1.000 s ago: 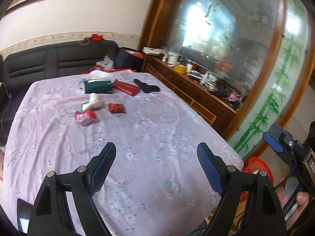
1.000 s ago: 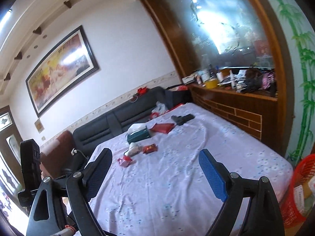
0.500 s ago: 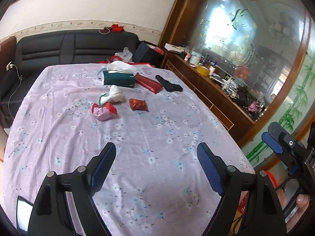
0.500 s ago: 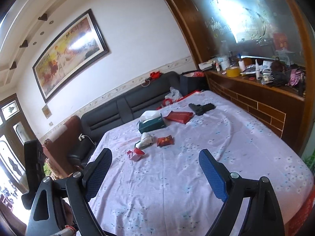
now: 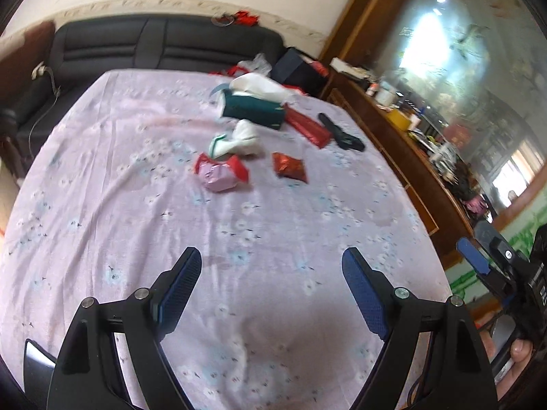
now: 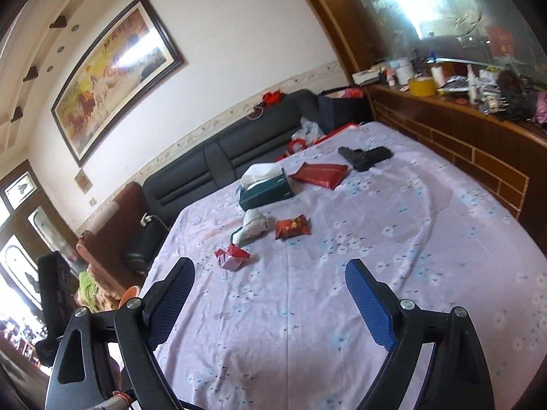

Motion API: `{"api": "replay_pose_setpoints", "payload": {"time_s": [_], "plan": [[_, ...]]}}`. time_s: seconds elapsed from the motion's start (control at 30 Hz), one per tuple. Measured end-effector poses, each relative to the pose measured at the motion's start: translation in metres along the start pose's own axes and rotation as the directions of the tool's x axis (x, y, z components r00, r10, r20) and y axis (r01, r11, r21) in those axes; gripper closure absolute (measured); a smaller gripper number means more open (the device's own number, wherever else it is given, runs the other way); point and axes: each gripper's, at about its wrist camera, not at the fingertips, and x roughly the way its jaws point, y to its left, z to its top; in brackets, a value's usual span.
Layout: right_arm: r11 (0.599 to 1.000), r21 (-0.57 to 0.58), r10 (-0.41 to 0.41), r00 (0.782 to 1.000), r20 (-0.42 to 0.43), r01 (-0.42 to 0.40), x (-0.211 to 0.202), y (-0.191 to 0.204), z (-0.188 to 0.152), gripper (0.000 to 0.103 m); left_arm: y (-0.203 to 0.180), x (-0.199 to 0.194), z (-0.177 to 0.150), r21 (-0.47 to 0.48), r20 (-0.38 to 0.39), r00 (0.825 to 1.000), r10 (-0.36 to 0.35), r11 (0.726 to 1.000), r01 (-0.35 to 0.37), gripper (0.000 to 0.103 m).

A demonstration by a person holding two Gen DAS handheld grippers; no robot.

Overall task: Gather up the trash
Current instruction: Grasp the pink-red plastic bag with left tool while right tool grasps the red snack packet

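Note:
Three pieces of trash lie on the lilac flowered tablecloth: a pink and red crumpled wrapper, a white crumpled wrapper and a small red packet. They also show in the right wrist view: the pink wrapper, the white wrapper, the red packet. My left gripper is open and empty above the near part of the table, well short of the trash. My right gripper is open and empty, also short of it.
A green tissue box, a long red packet and a black object lie at the table's far end. A black sofa stands behind. A wooden counter with clutter runs along the right.
Both grippers have moved forward over the table toward the trash, which looks nearer and larger. The red basket at the right has dropped out of view. Both grippers stay open.

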Motion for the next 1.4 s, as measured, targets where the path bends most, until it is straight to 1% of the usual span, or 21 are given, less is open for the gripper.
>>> {"api": "replay_pose_setpoints", "payload": {"time_s": [0.1, 0.2, 0.3, 0.37, 0.4, 0.47, 0.57, 0.63, 0.73, 0.8, 0.87, 0.9, 0.97, 1.07, 1.13, 1.17, 1.2, 1.27, 1.3, 1.33, 1.4], "plan": [[0.999, 0.017, 0.042, 0.998, -0.036, -0.041, 0.025, -0.003, 0.004, 0.010, 0.018, 0.015, 0.014, -0.029, 0.001, 0.999, 0.048, 0.998, -0.048, 0.020], [0.998, 0.021, 0.060, 0.996, -0.059, -0.059, 0.050, -0.002, 0.008, 0.010, 0.027, 0.028, 0.029, -0.014, 0.006, 0.991, 0.133, 0.991, -0.133, 0.020], [0.996, 0.033, 0.087, 0.992, -0.087, -0.084, 0.080, -0.004, 0.014, 0.010, 0.027, 0.050, 0.047, 0.072, -0.012, 0.978, 0.209, 0.975, -0.208, 0.020], [0.996, 0.049, 0.086, 0.990, -0.113, -0.081, 0.107, -0.008, 0.022, 0.010, 0.022, 0.062, 0.056, 0.122, -0.002, 0.971, 0.240, 0.964, -0.238, 0.020], [0.995, 0.063, 0.083, 0.989, -0.125, -0.076, 0.119, -0.011, 0.026, 0.010, 0.020, 0.068, 0.059, 0.143, -0.002, 0.971, 0.237, 0.962, -0.234, 0.020], [0.992, 0.097, 0.093, 0.983, -0.160, -0.078, 0.150, -0.019, 0.035, 0.010, 0.016, 0.088, 0.066, 0.187, -0.039, 0.980, 0.197, 0.965, -0.186, 0.020], [0.989, 0.140, 0.083, 0.974, -0.212, -0.053, 0.192, -0.030, 0.040, 0.010, 0.012, 0.121, 0.073, 0.225, -0.091, 0.979, 0.181, 0.962, -0.157, 0.020], [0.988, 0.152, 0.065, 0.970, -0.235, -0.029, 0.212, -0.036, 0.040, 0.010, 0.010, 0.139, 0.077, 0.241, -0.104, 0.973, 0.208, 0.954, -0.178, 0.020], [0.985, 0.175, 0.057, 0.962, -0.266, -0.010, 0.244, -0.044, 0.041, 0.010, 0.008, 0.157, 0.084, 0.254, -0.109, 0.969, 0.221, 0.949, -0.188, 0.020], [0.981, 0.196, 0.064, 0.956, -0.285, -0.007, 0.265, -0.050, 0.041, 0.010, 0.006, 0.172, 0.089, 0.282, -0.096, 0.954, 0.285, 0.927, -0.248, 0.020], [0.978, 0.207, 0.057, 0.948, -0.313, 0.009, 0.283, -0.053, 0.041, 0.010, 0.007, 0.182, 0.091, 0.291, -0.099, 0.950, 0.297, 0.921, -0.258, 0.020], [0.982, 0.190, 0.046, 0.945, -0.323, 0.017, 0.292, -0.053, 0.042, 0.010, 0.007, 0.186, 0.091, 0.293, -0.103, 0.945, 0.309, 0.918, -0.268, 0.021], [0.988, 0.151, 0.017, 0.942, -0.336, 0.036, 0.307, -0.050, 0.042, 0.010, 0.012, 0.192, 0.089, 0.292, -0.105, 0.939, 0.328, 0.913, -0.286, 0.026], [0.989, 0.145, 0.018, 0.939, -0.344, 0.034, 0.323, -0.048, 0.040, 0.010, 0.020, 0.192, 0.086, 0.281, -0.096, 0.944, 0.315, 0.919, -0.278, 0.032], [0.992, 0.113, -0.005, 0.932, -0.362, 0.049, 0.332, -0.044, 0.037, 0.010, 0.025, 0.193, 0.085, 0.259, -0.108, 0.947, 0.301, 0.929, -0.265, 0.043], [0.994, 0.098, -0.015, 0.930, -0.367, 0.055, 0.335, -0.041, 0.035, 0.010, 0.027, 0.191, 0.086, 0.248, -0.104, 0.949, 0.298, 0.932, -0.265, 0.044], [0.995, 0.082, -0.028, 0.926, -0.375, 0.063, 0.338, -0.039, 0.033, 0.010, 0.028, 0.190, 0.086, 0.243, -0.104, 0.950, 0.294, 0.934, -0.263, 0.049], [0.996, 0.048, -0.054, 0.928, -0.369, 0.077, 0.341, -0.033, 0.031, 0.010, 0.031, 0.188, 0.088, 0.223, -0.107, 0.952, 0.287, 0.940, -0.258, 0.058], [0.995, 0.045, -0.062, 0.928, -0.368, 0.084, 0.343, -0.032, 0.031, 0.011, 0.032, 0.187, 0.088, 0.213, -0.111, 0.951, 0.287, 0.942, -0.259, 0.067], [0.994, 0.044, -0.075, 0.928, -0.364, 0.097, 0.343, -0.032, 0.031, 0.014, 0.033, 0.186, 0.088, 0.208, -0.115, 0.951, 0.287, 0.943, -0.259, 0.069], [0.991, 0.021, -0.118, 0.926, -0.358, 0.135, 0.342, -0.029, 0.031, 0.026, 0.036, 0.182, 0.087, 0.185, -0.120, 0.954, 0.275, 0.950, -0.250, 0.072]]}}
